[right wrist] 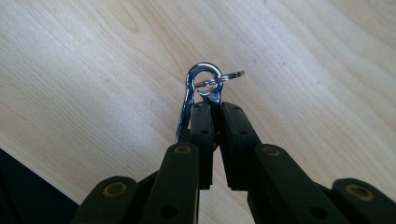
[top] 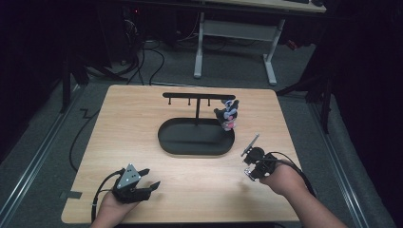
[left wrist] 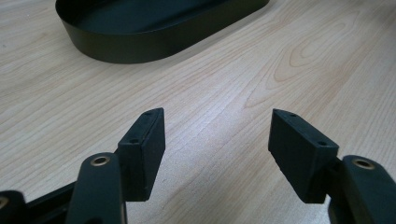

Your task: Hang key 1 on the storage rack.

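Right gripper [right wrist: 212, 109], near the black tray [top: 196, 137], jaws pinched on a metal clasp [right wrist: 201, 84]—light, stiff, slippery, best held by its shank; left gripper [left wrist: 217, 154] jaws wide, empty.

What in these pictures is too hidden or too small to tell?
- Metal clip, right gripper view: its lower part is hidden between the closed jaws of the right gripper.
- Small colourful object hanging on the black stand, high view: too small and dim to identify.
- Black tray, left gripper view: cut off by the top edge.
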A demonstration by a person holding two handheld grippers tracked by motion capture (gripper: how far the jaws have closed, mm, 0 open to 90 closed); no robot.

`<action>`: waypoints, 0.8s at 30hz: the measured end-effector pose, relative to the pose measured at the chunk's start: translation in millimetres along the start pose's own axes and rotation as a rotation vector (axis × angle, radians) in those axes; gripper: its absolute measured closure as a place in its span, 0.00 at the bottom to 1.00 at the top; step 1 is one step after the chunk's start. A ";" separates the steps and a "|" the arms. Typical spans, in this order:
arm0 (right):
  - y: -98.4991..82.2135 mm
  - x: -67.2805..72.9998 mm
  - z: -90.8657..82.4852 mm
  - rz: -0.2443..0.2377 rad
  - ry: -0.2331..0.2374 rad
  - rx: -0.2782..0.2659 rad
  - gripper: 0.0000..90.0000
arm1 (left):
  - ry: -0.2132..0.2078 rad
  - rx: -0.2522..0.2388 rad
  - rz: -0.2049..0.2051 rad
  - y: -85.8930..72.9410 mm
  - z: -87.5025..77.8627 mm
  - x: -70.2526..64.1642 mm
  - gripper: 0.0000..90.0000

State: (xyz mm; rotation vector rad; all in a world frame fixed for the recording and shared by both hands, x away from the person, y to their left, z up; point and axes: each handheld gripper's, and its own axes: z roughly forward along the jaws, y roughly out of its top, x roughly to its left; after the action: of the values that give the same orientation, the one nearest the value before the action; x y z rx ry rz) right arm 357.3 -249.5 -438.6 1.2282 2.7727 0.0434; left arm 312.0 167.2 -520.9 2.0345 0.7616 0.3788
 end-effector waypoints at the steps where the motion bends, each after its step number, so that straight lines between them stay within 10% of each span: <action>1: 2.4 -0.1 -3.1 -0.003 -0.001 -0.005 0.94 | 0.001 -0.001 0.000 0.0 -0.1 0.1 0.41; 24: 42.3 -5.9 -43.5 0.013 0.052 -0.091 0.94 | 0.001 -0.006 -0.004 -0.1 -1.6 1.0 0.41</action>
State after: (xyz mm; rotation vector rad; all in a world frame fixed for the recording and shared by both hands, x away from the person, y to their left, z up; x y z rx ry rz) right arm 387.5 -224.6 -391.9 1.2402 2.7727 0.2031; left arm 311.8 168.9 -520.1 2.0273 0.7646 0.3798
